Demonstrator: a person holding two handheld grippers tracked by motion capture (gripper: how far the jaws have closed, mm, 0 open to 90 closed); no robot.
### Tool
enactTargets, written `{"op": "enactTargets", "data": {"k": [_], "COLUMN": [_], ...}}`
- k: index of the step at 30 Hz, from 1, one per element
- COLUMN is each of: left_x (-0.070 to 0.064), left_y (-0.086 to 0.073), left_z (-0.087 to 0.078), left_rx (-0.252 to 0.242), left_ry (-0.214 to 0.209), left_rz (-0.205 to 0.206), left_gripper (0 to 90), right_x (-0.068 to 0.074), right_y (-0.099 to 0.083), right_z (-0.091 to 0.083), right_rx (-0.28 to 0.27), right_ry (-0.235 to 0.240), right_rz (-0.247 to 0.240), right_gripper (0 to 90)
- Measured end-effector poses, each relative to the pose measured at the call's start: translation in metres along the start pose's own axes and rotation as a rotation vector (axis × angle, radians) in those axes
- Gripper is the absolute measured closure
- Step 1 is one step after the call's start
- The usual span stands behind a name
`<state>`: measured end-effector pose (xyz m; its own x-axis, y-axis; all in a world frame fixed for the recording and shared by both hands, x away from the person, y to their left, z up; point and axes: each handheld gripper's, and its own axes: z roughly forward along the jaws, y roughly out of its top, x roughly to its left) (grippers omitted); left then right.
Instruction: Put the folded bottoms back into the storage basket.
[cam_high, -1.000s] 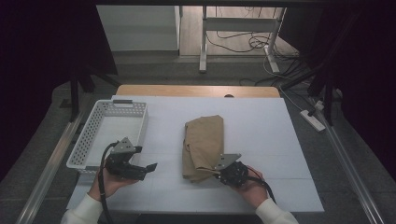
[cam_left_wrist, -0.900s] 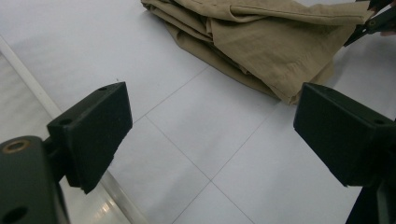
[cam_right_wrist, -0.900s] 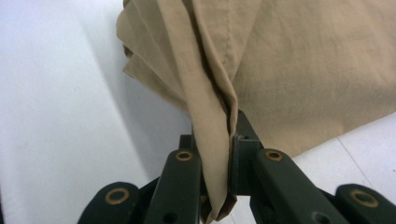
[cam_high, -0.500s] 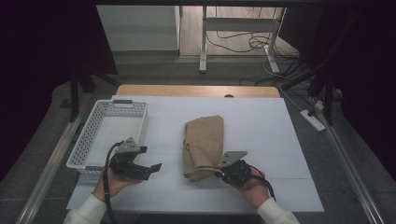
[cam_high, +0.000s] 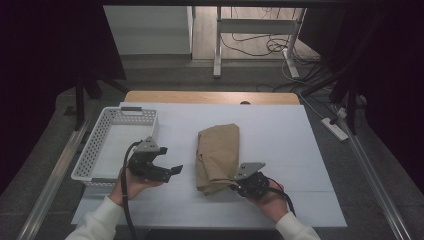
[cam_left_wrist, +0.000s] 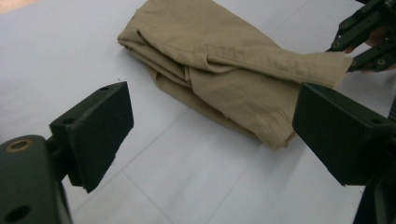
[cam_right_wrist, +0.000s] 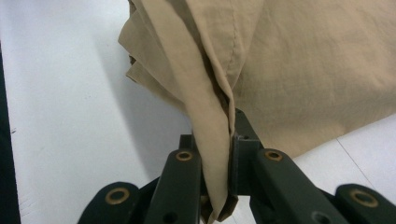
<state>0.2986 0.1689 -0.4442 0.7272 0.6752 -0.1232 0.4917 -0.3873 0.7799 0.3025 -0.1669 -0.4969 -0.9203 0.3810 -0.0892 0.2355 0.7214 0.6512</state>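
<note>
Right gripper view: we see the right gripper (cam_right_wrist: 219, 154) pinched tight on a hem of the folded tan garment (cam_right_wrist: 299, 70), frame centre. Left gripper (cam_left_wrist: 210, 135) gapes wide, holding nothing, w/ cloth ahead. Basket (cam_high: 95, 150), centre left, has no cloth in it; transfer prob. barely begun.

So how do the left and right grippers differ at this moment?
The left gripper has its jaws spread wide and holds nothing; the right gripper is shut on a fold of the tan cloth. The left is apart from the cloth, beside the white basket; the right sits at the cloth's near corner. Both are black and hand-held.
</note>
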Motion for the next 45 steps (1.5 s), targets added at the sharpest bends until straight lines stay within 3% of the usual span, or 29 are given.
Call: {"op": "enactTargets", "data": {"k": [13, 30, 45], "left_x": [-0.003, 0.007, 0.018], "left_y": [0.033, 0.057, 0.073], "left_z": [0.011, 0.025, 0.052], "left_rx": [-0.013, -0.016, 0.042], "left_ry": [-0.003, 0.006, 0.007], "left_rz": [0.049, 0.043, 0.049], "left_gripper": [11.7, 11.7, 12.6], "right_x": [0.000, 0.000, 0.000], "right_y": [-0.001, -0.002, -0.002], "right_z": [0.001, 0.002, 0.002], "right_rx": [-0.003, -0.004, -0.003], "right_ry": [-0.002, -0.001, 0.002], "right_rz": [-0.001, -0.006, -0.002], "right_gripper": [83.1, 83.1, 83.1]}}
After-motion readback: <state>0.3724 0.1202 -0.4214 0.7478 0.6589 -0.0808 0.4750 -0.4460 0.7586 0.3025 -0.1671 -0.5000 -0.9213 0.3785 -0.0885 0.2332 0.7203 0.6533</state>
